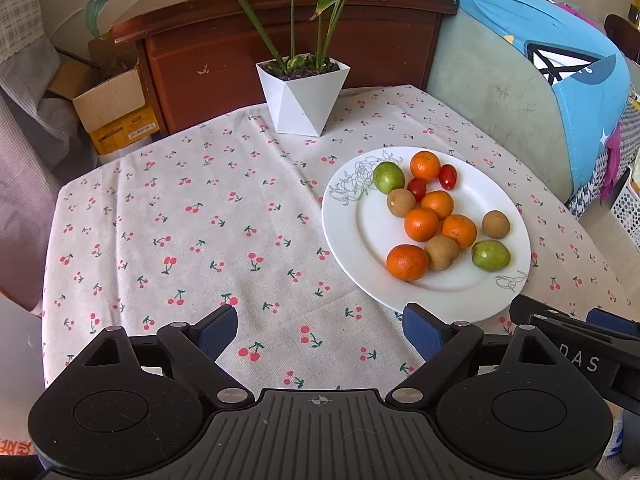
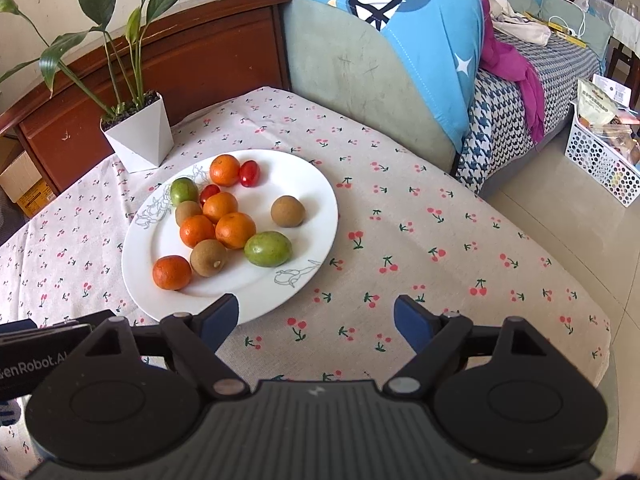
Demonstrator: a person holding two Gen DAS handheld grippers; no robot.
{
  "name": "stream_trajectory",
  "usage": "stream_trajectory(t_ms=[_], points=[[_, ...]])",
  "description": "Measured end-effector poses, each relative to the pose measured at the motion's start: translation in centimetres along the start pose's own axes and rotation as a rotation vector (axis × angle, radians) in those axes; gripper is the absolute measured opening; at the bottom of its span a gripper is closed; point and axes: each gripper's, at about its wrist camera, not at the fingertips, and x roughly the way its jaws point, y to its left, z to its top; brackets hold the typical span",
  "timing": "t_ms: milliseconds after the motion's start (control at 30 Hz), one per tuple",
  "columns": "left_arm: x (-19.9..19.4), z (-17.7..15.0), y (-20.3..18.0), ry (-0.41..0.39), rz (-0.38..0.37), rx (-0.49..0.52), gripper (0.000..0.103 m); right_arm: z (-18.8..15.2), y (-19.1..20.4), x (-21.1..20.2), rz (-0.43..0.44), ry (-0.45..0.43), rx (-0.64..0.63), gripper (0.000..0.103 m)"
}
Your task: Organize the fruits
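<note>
Both tongs gape wide and empty over the tabletop: left tongs (image 1: 320, 330) beside the fruit plate (image 1: 360, 236), right tongs (image 2: 316, 322) at its near rim

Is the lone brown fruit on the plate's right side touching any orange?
Apart. The right wrist view shows bare white plate between the lone brown fruit and the nearest orange.
</note>
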Motion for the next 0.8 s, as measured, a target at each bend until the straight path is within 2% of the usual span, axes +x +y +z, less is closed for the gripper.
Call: stream_trajectory(t_ms=[800], points=[[0.65, 0.02, -0.30, -0.014, 0.090, 0.047, 0.092, -0.05, 0.99, 0.50, -0.019, -0.007, -0.051, 0.085]])
